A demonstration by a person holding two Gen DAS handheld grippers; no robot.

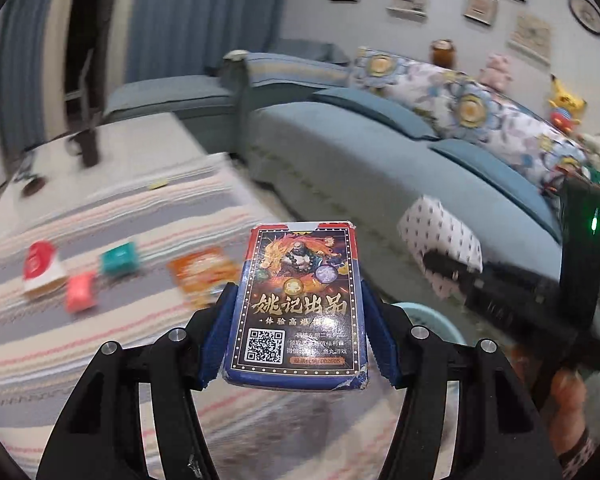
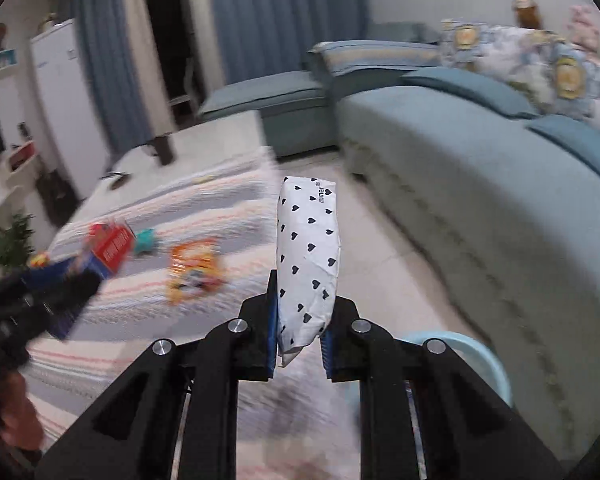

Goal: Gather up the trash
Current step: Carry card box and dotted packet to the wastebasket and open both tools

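Observation:
My left gripper is shut on a blue and red card box with a QR code, held upright between the blue pads. My right gripper is shut on a white packet with black hearts, standing on end in the jaws. Each gripper shows in the other's view: the right gripper with its white packet, the left gripper with the card box. Both hang over the striped cloth, near a light blue bin below.
More litter lies on the striped tablecloth: a red and white packet, a pink packet, a teal box and an orange packet. A blue sofa with floral cushions runs along the right. A person's hand grips the right tool.

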